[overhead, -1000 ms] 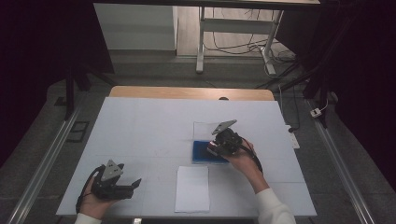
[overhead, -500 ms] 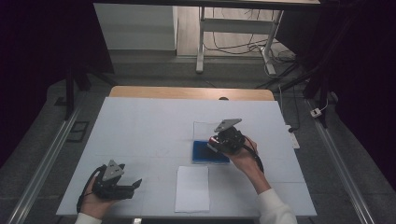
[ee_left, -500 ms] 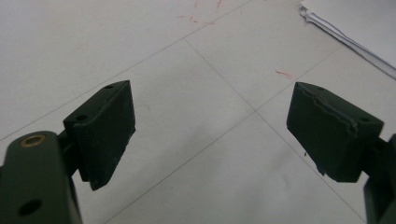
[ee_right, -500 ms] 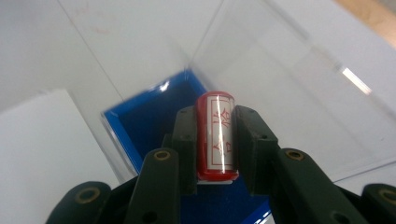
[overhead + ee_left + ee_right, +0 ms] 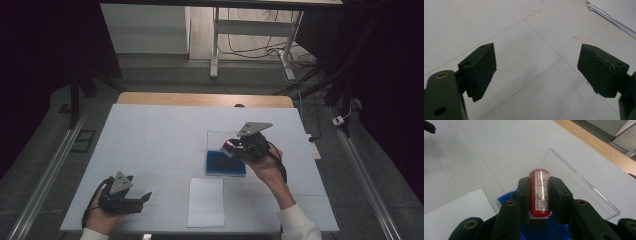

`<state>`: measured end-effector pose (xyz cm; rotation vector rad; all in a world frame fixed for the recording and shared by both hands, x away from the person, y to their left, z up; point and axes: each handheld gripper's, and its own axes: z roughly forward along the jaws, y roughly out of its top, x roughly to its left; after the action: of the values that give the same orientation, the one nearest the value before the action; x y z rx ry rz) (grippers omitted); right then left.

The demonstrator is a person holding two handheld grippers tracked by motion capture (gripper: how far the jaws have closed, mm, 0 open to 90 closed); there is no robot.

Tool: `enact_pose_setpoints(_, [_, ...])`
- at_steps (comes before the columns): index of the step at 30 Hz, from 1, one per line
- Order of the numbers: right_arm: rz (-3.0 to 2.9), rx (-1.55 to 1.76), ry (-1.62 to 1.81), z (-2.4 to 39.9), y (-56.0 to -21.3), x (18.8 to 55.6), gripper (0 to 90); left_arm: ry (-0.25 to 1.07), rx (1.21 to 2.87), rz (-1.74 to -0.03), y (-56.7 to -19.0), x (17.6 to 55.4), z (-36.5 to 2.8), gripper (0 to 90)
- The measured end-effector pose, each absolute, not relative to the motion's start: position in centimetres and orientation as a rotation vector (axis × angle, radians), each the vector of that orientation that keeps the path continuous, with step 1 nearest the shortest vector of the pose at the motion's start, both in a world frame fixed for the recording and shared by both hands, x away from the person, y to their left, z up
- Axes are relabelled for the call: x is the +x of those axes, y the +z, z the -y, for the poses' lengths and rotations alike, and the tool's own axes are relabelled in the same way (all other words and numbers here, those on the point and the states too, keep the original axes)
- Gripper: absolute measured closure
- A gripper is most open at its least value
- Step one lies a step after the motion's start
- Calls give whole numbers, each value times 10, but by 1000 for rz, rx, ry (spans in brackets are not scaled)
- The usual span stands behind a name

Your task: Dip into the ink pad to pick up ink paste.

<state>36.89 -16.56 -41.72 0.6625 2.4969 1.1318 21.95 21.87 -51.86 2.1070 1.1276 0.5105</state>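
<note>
My right gripper (image 5: 538, 185) is shut on a red cylindrical stamp (image 5: 539, 192) with a white label bearing red characters. It hangs above a blue ink pad (image 5: 225, 163) whose clear lid (image 5: 579, 185) lies open behind it. In the high view the right gripper (image 5: 231, 147) sits just over the pad's right edge. A white sheet of paper (image 5: 206, 201) lies in front of the pad. My left gripper (image 5: 145, 196) rests open at the table's front left, its jaws wide apart over bare table, pads (image 5: 480, 68) empty.
The white table top (image 5: 150, 140) has a wooden strip (image 5: 200, 99) along its far edge. Paper edges (image 5: 609, 17) show in the left gripper view's upper right. Table legs and cables stand on the floor beyond.
The right gripper with the stamp has shifted slightly up and away over the ink pad. The left gripper has stayed put.
</note>
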Motion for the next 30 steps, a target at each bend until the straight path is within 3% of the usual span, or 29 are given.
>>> enact_pose_setpoints(30, [-2662, 679, 847, 144, -468, 389, 702, 518, 2123, -1132, -520, 220, -218, 158])
